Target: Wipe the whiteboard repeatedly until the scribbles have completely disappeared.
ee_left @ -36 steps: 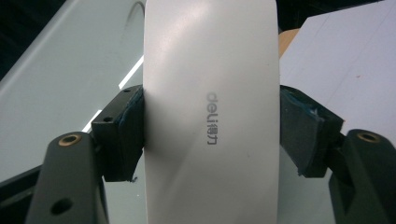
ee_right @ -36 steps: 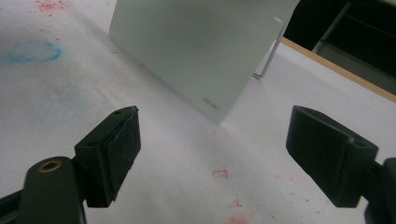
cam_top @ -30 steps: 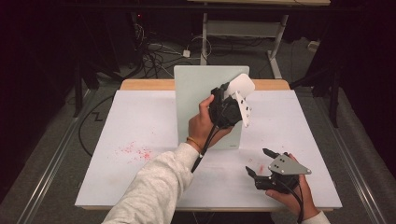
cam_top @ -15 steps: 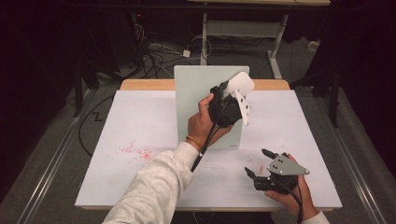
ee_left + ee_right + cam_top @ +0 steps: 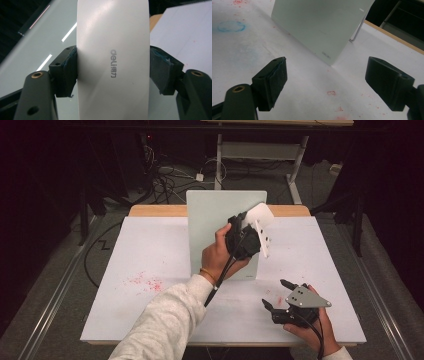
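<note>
Holding a white eraser against an upright pale-green glass board, the left claw pinches the eraser by its two long edges, one black pad on each side. The board stands near the far middle of the table, propped from behind by a thin wire leg, and the eraser sits at its upper right part.

What could go wrong, as I judge it: the eraser's back is smooth, glossy plastic, gently curved, with a small grey logo, and the pads grip only narrow rims. A hard sideways stroke could let it twist or slip out of the pinch. The board is the greater worry. It rests on its lower edge and that slim leg, on a sheet of white paper that covers the table, so a firm push may slide it backward or tip it over. The right claw, resting low at the near right of the table, stands spread wide and holds nothing, well apart from the board, so nothing braces it.

The glass is flat, rectangular and faintly reflective. The paper is matte, marked with red specks and a faint blue ring. A wooden table edge shows behind the board.
</note>
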`<state>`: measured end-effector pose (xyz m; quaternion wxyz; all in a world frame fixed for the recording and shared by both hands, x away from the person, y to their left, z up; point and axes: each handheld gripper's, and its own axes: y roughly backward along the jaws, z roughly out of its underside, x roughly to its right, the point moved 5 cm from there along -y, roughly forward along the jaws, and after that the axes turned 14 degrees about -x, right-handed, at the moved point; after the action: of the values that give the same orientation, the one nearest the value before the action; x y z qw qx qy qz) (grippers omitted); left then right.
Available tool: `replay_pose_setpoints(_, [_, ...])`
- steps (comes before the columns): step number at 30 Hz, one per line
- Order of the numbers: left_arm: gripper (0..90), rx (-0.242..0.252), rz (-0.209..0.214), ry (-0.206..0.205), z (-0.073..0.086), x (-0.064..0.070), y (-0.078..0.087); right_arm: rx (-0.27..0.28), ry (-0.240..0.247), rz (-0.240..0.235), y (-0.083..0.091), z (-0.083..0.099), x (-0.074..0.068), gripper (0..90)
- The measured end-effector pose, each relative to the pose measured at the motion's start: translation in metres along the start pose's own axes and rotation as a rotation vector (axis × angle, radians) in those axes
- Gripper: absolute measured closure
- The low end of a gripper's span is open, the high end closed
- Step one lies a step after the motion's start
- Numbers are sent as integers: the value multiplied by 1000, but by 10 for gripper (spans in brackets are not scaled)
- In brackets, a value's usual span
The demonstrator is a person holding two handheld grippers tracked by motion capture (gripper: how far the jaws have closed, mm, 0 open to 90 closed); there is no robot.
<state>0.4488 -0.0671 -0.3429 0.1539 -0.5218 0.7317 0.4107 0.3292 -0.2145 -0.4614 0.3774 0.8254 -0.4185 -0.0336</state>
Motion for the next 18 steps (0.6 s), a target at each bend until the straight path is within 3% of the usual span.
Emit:
replay_pose_setpoints(2, [291,1,-13,1,-7,-8,0,2,2,0,0,0,0,186])
replay_pose_setpoints(5, [291,-1,-31,-21,-12,-7,0,2,-2,-1,0,0,1,186])
replay_pose_setpoints(10, [291,-1,0,-57,-10,15,-4,3,-3,-1,1,1,2,186])
replay_pose_setpoints(13, [291,-14,-3,-91,-2,25,-5,6,-4,3,2,0,1,187])
replay_pose_setpoints(16, [291,-11,16,-78,0,22,-4,12,-11,6,3,0,3,188])
replay_pose_setpoints(18, [291,-5,0,-51,-1,14,-3,8,-7,4,2,0,2,188])
